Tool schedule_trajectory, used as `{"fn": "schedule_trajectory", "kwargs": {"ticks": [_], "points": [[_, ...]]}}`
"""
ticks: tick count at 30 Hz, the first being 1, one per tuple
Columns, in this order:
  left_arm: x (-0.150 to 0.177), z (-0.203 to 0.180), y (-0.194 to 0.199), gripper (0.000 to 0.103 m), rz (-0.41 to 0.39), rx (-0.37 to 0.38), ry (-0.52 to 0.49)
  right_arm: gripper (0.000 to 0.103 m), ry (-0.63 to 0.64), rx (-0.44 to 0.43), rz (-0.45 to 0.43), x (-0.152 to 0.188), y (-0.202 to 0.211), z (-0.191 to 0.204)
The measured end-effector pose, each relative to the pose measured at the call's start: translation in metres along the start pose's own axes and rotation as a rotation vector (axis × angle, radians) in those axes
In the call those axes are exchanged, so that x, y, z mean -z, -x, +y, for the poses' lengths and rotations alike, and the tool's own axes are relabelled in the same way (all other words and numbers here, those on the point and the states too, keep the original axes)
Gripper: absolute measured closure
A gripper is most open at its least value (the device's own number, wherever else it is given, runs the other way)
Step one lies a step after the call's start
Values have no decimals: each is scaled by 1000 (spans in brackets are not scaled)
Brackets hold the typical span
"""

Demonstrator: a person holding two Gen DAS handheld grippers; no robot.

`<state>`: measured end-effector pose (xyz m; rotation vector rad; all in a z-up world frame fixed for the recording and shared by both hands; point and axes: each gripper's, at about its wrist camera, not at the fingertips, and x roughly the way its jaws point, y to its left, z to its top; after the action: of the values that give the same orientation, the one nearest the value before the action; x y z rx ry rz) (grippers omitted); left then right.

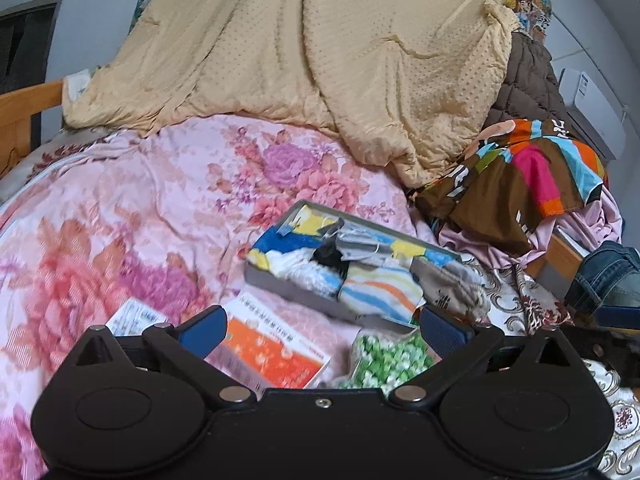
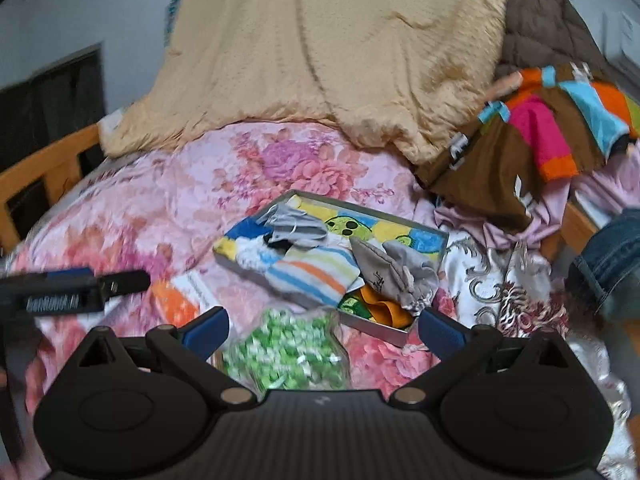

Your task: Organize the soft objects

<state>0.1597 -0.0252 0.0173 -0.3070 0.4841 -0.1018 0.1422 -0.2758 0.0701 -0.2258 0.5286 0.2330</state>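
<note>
A shallow grey box (image 1: 276, 284) (image 2: 384, 330) lies on the floral bed cover and holds small cloths: a striped cloth (image 1: 380, 294) (image 2: 312, 272), grey pouches (image 2: 396, 270) and a grey mask (image 1: 356, 246) (image 2: 294, 226). A bag of green and white pieces (image 1: 384, 362) (image 2: 286, 354) lies just in front of the box. My left gripper (image 1: 322, 326) is open and empty above an orange box (image 1: 272, 354). My right gripper (image 2: 322, 326) is open and empty above the green bag. The left gripper also shows in the right wrist view (image 2: 72, 288) at the far left.
A beige quilt (image 1: 320, 60) (image 2: 320, 48) is heaped at the back of the bed. A brown multicoloured garment (image 1: 516, 184) (image 2: 532, 140) lies at the right. A wooden bed rail (image 1: 28, 108) (image 2: 44, 168) runs along the left. Jeans (image 1: 608, 276) show at the right edge.
</note>
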Motion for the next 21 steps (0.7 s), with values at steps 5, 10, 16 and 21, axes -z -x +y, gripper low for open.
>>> {"fn": "schedule_trajectory", "kwargs": {"ticks": [5,10,16,21], "points": [[23,2,7,1,10,-17,5,0,21,0,-15,24,8,8],[39,5,16,1,12,-26,17,0,-82,-2,-61,39,2,17],[50,10,31,1,-15,-46,-8,0,-162,21,-93,56,0,19],[55,13,41,1,-71,-64,-18,0,-224,62,-105,71,3,16]]}}
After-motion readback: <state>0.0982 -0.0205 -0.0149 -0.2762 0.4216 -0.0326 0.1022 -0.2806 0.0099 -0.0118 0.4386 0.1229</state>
